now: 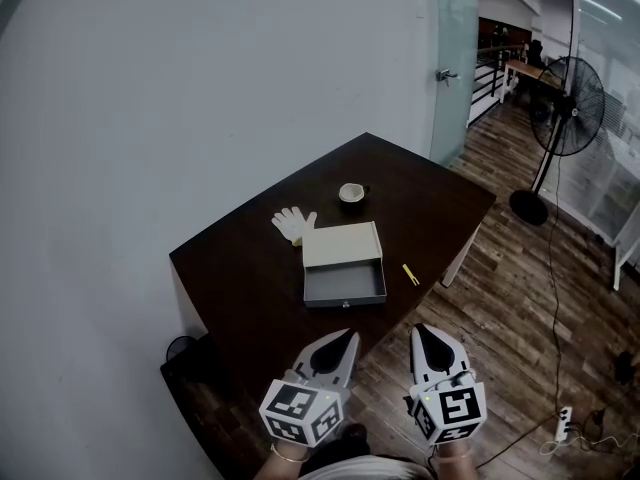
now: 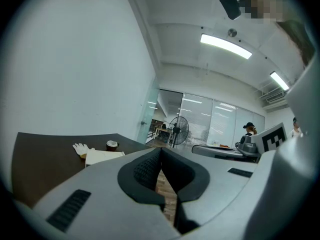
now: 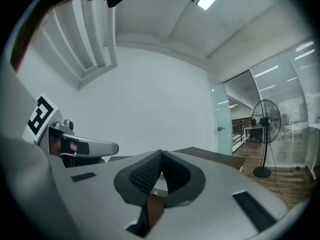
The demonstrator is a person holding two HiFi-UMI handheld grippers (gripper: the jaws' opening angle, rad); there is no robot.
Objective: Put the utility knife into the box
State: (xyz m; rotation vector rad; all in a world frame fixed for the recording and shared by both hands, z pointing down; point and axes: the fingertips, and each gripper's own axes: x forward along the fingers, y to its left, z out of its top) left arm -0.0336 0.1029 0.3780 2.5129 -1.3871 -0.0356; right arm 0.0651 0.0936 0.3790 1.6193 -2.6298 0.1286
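Down at the bottom edge, closest of all, both claws are out in front of the person, off the near edge of the tabletop (image 1: 250,278) and above the wooden floor (image 1: 500,308). The left claw (image 1: 347,338) has its jaws pressed together at the tips, with nothing between them. Its own view shows the dark pads meeting in a thin seam. The right claw (image 1: 420,330) is the same: jaws closed tip to tip and empty. The two sit side by side, apart from each other, with the marker cubes toward the person.

Straight ahead of the left claw, on the dark tabletop, is the box (image 1: 345,283). Its grey tray is open at the end nearer the claw, and a cream cover lies over the far end. Straight ahead of the right claw lies the utility knife (image 1: 410,274), a small yellow sliver. It rests flat on the tabletop just right of the box, outside it and not touching it. Neither claw is near it.

Beyond the box, on the left claw's side, a white glove (image 1: 293,223) sits at the box's far corner. Farther back there's a small cup (image 1: 352,193). Well off past the right claw, a standing fan (image 1: 570,108) is on the floor.
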